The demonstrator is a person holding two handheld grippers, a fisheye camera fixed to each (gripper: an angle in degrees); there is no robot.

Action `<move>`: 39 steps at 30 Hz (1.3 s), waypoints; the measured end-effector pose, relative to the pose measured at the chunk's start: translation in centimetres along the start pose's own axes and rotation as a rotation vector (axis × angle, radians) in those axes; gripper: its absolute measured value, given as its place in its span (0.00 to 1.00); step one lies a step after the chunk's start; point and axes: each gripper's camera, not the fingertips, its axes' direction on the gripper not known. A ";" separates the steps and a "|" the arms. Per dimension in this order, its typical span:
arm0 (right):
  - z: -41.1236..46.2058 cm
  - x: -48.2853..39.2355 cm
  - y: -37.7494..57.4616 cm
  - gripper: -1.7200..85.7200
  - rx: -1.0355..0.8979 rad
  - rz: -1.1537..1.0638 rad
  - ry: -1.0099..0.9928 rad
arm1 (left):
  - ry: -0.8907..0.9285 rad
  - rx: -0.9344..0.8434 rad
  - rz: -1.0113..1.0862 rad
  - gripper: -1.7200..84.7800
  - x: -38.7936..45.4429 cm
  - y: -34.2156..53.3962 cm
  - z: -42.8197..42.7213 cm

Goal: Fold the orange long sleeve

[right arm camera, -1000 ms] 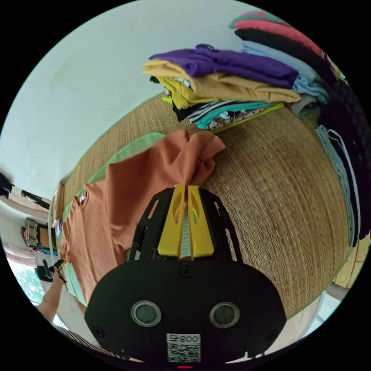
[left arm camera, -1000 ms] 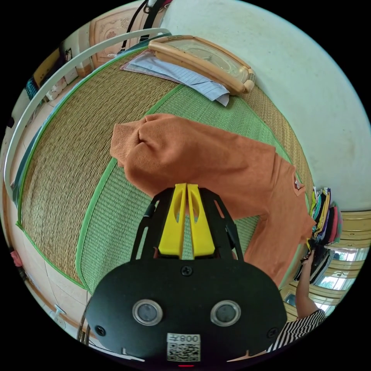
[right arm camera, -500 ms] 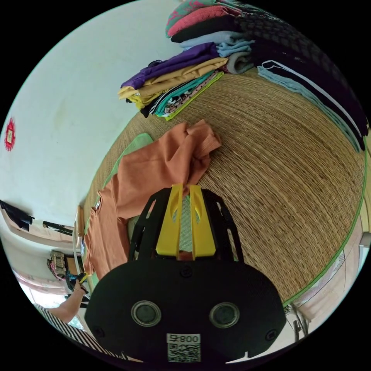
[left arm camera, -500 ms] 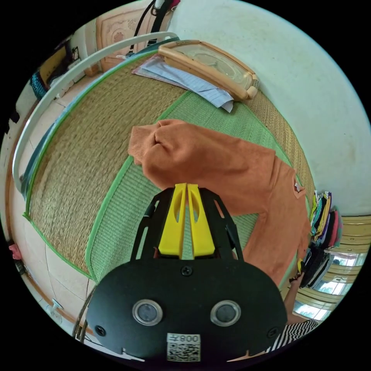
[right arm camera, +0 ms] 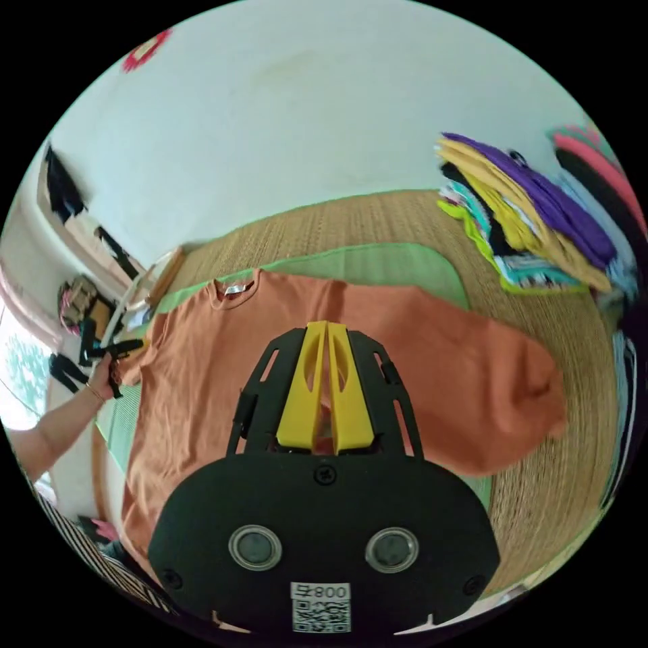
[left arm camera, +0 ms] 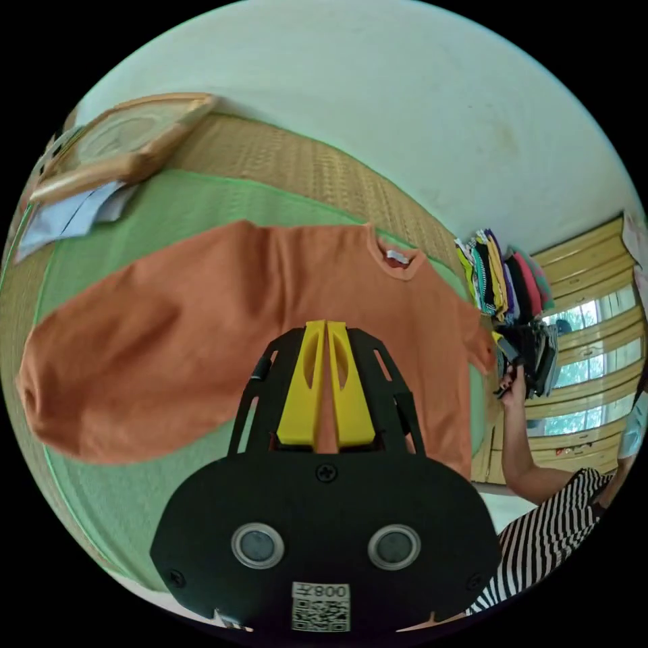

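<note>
Gripping orange long sleeve [left arm camera: 202, 324], both tools' yellow jaws closed, white neck label [left arm camera: 393, 256] unreadable, green mat [left arm camera: 202, 202] beneath.

The left gripper [left arm camera: 327, 325] hides the orange long sleeve's [left arm camera: 202, 324] hem.

Left gripper [left arm camera: 327, 324] jaws closed over the orange long sleeve [left arm camera: 202, 324], spread across green mat [left arm camera: 202, 202].
</note>
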 end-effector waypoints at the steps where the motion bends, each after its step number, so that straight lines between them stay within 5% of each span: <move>1: 1.7 -2.5 -2.5 0.02 -0.022 -0.070 0.021 | -0.022 -0.003 0.028 0.02 1.7 -1.4 0.4; 9: 15.2 -7.4 -11.3 0.02 -0.269 -0.205 0.251 | -0.350 -0.082 0.201 0.02 9.1 -6.3 2.3; 12: 15.0 -8.4 -11.1 0.02 -0.155 -0.260 0.269 | -0.383 0.058 0.256 0.02 10.7 -4.4 0.4; 22: 15.1 -14.3 -16.5 0.02 -0.119 -0.301 0.051 | -0.223 0.105 0.172 0.02 13.4 -5.7 -7.7; 25: 19.8 -15.0 -17.6 0.02 -0.240 -0.311 0.113 | -0.303 0.019 0.153 0.02 13.6 -6.9 -7.8; 39: 15.9 -10.8 -13.9 0.02 -0.089 -0.177 0.029 | -0.157 0.083 0.164 0.02 16.9 -4.8 -16.0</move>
